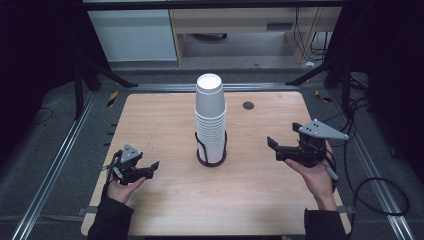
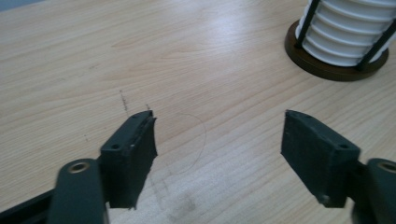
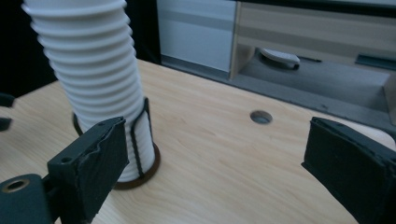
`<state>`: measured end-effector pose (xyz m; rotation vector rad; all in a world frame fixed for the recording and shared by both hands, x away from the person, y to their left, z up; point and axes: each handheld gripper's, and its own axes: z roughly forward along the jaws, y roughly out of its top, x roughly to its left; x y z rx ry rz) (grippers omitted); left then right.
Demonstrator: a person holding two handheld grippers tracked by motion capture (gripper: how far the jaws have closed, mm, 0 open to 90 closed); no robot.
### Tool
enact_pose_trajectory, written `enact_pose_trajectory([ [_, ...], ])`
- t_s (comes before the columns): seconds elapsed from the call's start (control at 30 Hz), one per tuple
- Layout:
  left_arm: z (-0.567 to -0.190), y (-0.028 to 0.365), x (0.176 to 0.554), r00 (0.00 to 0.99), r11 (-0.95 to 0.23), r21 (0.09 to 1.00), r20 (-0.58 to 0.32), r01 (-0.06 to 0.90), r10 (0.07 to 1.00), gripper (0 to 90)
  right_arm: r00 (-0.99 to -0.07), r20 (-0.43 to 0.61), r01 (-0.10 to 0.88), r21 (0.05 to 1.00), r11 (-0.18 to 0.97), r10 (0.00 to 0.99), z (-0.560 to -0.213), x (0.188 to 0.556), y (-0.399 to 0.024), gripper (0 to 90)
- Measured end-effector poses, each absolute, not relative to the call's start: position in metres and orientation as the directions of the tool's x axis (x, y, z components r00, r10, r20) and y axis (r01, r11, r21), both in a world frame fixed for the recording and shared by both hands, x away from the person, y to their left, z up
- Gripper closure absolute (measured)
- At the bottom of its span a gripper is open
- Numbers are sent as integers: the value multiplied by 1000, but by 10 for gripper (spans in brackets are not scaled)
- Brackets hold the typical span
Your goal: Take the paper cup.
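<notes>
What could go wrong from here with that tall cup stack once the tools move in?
1. The stack of white paper cups rises far above its short dark holder, so a sideways push high up might tip or spill it.
2. Both the left tool and the right tool are open and apart from the stack; a loose pinch could lift several nested cups together.
3. A hard squeeze may crush the thin cup wall.
</notes>
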<state>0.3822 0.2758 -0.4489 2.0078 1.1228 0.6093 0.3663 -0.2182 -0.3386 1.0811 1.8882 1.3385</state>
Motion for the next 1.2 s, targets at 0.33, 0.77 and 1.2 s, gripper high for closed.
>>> enact_pose_trajectory([
  [0.33,-449,274,382,502,-342,787,48,513,863,241,-576,-32,218,957,191,817,-297,374,-188,59],
  [0.77,-451,272,385,515,-343,779,31,524,857,198,-641,-22,194,962,190,767,-268,402,-138,62],
  [1.2,-451,268,385,530,-349,779,25,522,848,190,-675,-15,213,953,214,738,-263,423,-109,61],
])
